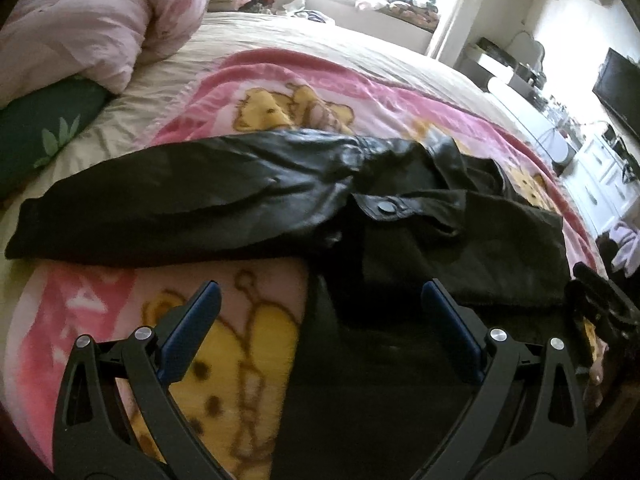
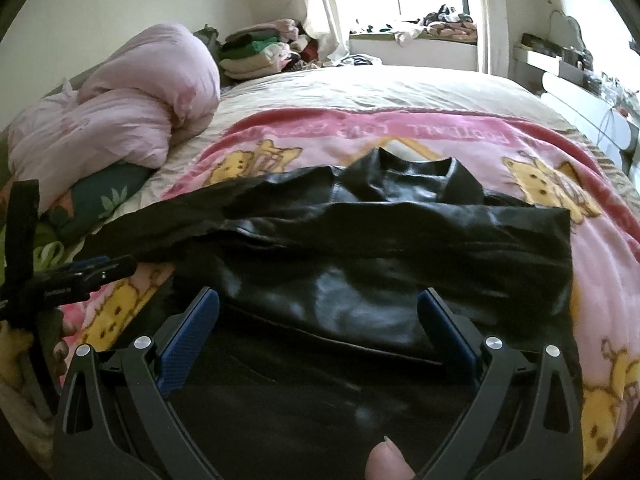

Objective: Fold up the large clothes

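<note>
In my left wrist view, my left tongs stand wide apart, gripping nothing, low in the frame over the near edge of the black leather jacket. The jacket lies across the middle of the frame on the pink cartoon blanket of the bed; 1 sleeve stretches out toward the left.

In my right wrist view, my right tongs are also apart and empty above the jacket's lower body. A sleeve looks laid across the chest, collar at upper centre. I judge 1 sleeve folded, the other sleeve and the body folds left.
</note>
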The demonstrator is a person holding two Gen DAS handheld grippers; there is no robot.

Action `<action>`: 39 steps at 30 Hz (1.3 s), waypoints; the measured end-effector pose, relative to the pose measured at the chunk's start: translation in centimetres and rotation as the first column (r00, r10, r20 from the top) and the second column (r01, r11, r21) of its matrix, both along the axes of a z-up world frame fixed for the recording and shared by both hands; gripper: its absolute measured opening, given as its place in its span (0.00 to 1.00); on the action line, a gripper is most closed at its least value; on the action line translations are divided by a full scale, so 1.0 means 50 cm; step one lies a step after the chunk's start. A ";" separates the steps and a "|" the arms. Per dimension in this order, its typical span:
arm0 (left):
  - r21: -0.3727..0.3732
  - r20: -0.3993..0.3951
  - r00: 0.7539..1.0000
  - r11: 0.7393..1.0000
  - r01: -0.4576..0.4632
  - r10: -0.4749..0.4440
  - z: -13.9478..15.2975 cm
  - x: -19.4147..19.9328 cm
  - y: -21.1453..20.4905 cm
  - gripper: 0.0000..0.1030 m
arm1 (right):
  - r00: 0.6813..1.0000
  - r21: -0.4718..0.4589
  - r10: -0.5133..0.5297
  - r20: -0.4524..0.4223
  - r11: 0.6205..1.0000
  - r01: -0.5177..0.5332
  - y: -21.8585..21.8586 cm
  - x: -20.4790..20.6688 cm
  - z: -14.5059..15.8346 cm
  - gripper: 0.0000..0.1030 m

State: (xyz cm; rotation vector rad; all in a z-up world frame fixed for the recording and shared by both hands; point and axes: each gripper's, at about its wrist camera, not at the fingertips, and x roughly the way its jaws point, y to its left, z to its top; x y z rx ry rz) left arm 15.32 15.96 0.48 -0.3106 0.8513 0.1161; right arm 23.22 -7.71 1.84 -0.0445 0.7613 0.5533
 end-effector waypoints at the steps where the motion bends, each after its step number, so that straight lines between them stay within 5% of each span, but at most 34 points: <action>1: -0.007 0.003 1.000 1.000 -0.005 0.005 0.003 -0.001 0.007 0.91 | 1.000 0.003 0.009 -0.002 1.000 -0.009 0.012 0.000 0.002 0.96; 19: 0.030 -0.005 0.991 0.990 -0.135 0.135 0.025 -0.025 0.116 0.91 | 0.995 0.009 0.097 -0.016 0.995 -0.097 0.169 0.014 0.028 0.96; 32: -0.017 -0.039 0.970 0.971 -0.239 0.239 0.007 -0.035 0.207 0.91 | 0.986 -0.002 0.155 -0.058 0.988 -0.156 0.283 0.033 0.008 0.96; 39: -0.075 -0.084 0.938 0.937 -0.342 0.335 -0.015 -0.056 0.288 0.91 | 0.980 -0.006 0.183 -0.073 0.983 -0.184 0.343 0.035 0.001 0.96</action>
